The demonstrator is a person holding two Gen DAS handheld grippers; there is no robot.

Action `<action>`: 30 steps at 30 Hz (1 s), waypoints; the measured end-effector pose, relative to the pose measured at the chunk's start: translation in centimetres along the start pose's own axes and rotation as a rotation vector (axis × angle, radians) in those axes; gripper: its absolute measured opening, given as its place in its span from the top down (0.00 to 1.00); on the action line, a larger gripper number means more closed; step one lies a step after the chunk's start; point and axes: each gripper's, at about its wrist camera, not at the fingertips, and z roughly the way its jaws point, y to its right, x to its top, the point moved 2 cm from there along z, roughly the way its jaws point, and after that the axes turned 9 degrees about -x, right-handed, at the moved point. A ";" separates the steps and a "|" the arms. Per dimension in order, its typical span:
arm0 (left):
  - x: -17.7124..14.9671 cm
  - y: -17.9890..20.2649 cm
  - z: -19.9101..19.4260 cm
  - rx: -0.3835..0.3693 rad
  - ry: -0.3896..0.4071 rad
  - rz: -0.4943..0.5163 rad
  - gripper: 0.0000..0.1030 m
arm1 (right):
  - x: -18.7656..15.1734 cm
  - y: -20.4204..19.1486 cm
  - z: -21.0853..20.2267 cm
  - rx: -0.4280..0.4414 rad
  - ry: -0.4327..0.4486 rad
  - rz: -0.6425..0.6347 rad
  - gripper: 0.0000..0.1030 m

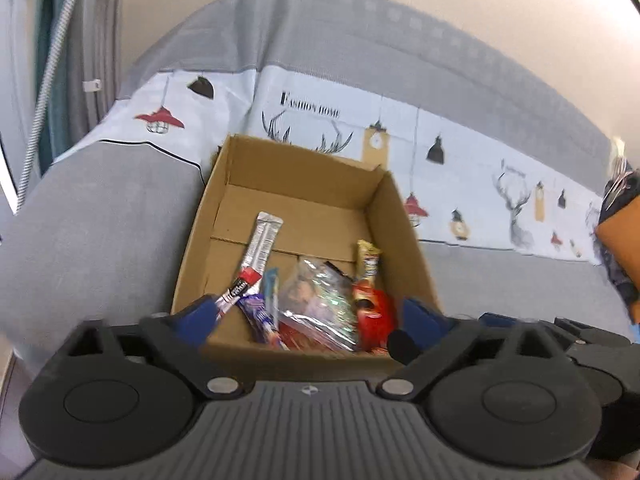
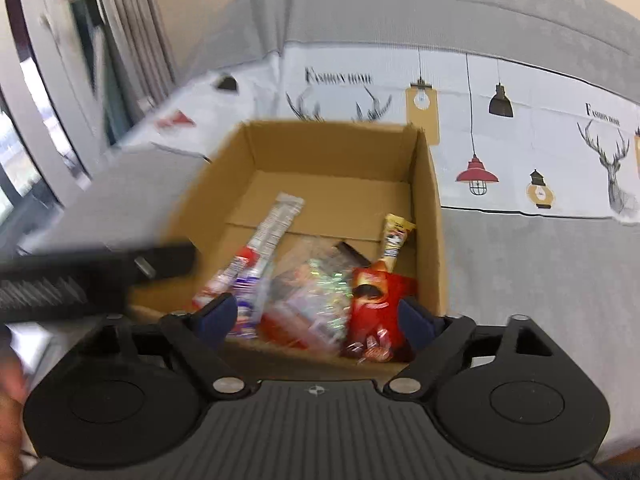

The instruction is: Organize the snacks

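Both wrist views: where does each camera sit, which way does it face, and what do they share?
Left wrist: on the left gripper, looking forward and down into the cardboard box of snacks; its blue fingers show, spread.
Right wrist: on the right gripper, facing the cardboard box; its own spread fingers show, with the left gripper entering blurred.
Shared: box, silver stick packet, red packet, sofa.

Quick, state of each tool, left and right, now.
Left tool: open, holding nothing, over the cardboard box of snacks.
Right tool: open, holding nothing, over the same box.
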 end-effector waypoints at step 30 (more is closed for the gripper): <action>0.0 18.2 -18.7 0.366 0.037 0.202 0.00 | -2.2 5.5 -23.8 0.028 0.028 0.189 0.01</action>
